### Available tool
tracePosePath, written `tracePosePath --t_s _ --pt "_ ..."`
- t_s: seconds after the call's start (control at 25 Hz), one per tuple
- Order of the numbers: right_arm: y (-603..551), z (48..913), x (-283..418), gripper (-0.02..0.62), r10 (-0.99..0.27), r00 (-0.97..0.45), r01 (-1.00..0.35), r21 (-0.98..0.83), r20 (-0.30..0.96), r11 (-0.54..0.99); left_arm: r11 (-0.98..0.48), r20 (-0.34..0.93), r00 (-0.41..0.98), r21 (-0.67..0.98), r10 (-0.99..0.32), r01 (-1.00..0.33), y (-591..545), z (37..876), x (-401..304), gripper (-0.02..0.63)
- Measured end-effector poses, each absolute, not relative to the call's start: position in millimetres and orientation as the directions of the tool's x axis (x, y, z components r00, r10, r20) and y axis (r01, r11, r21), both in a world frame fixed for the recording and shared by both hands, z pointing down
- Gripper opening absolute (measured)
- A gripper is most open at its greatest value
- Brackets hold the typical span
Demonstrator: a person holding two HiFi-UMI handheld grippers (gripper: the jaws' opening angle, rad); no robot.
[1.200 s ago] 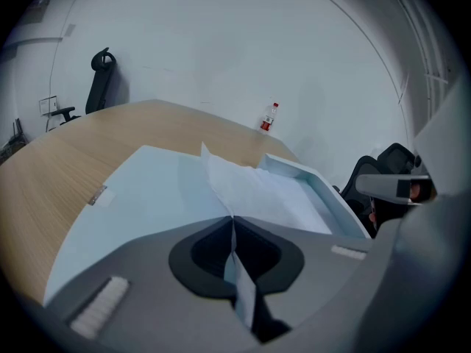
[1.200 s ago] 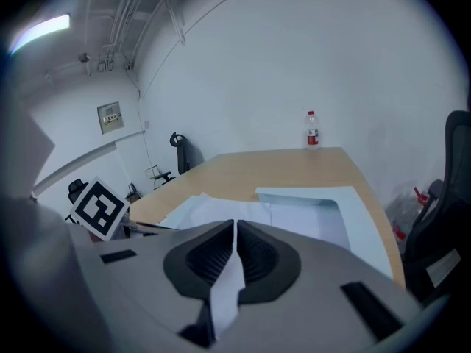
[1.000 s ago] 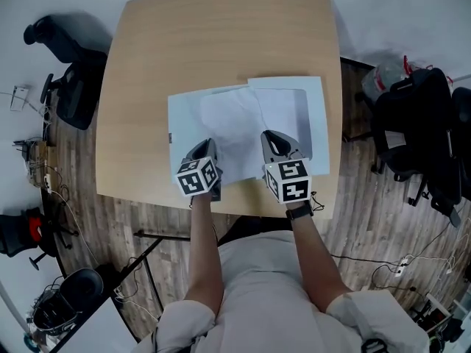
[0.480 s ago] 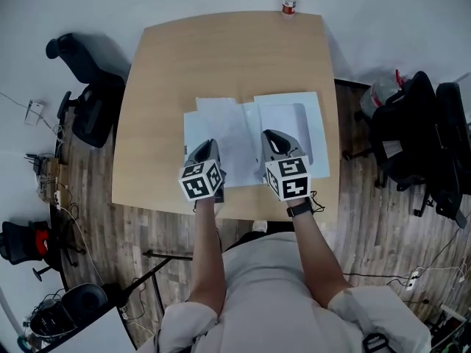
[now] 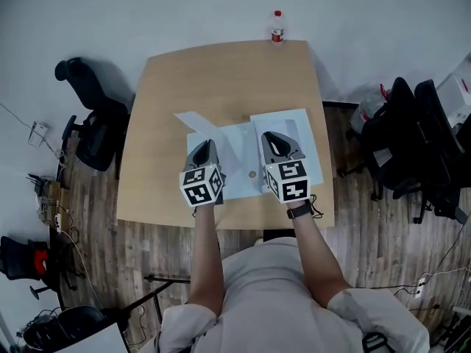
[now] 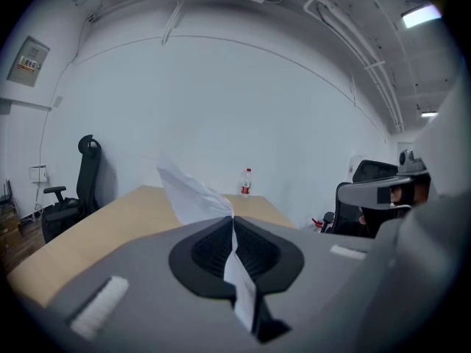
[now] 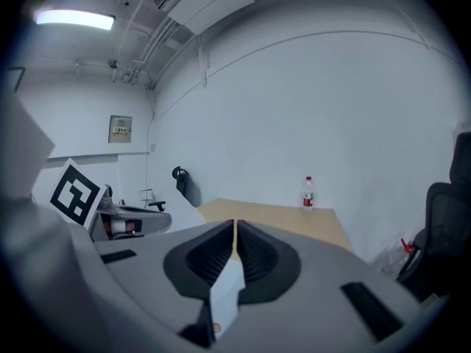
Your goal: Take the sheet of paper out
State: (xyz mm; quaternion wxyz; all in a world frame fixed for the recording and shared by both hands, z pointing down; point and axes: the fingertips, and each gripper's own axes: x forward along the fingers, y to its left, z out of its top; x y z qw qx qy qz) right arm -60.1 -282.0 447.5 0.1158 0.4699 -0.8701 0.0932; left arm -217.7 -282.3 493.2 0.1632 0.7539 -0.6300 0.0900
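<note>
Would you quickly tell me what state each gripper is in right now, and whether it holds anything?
Left gripper: closed on the sheet of paper.
Right gripper: closed on the pale blue folder.

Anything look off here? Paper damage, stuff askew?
The sheet of paper looks crumpled: it leaves the shut left gripper creased and bent, its corner poking up at a slant. The right gripper is shut on the pale blue folder. The bottle stands upright at the far edge of the table; nothing spilled.
</note>
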Motion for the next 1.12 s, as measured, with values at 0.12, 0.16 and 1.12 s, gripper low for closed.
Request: tracePosePath --t_s 0.12,0.16,1.12 --pt "-279 429 -58 0.015 -0.812 -0.526 -0.843 -0.03 0.253 0.537 -0.169 0.287 0.192 0.104 -0.938 -0.98 -281 470 -212 0.009" --pt "-278 425 -57 0.015 -0.817 -0.523 -0.845 -0.024 0.243 0.534 -0.175 0.271 0.193 0.091 -0.943 -0.98 -281 463 -210 0.009" --pt "-270 326 -39 0.014 -0.874 -0.484 -0.874 0.035 0.048 0.485 -0.21 0.002 0.211 -0.09 -0.978 -0.974 -266 325 -175 0.009"
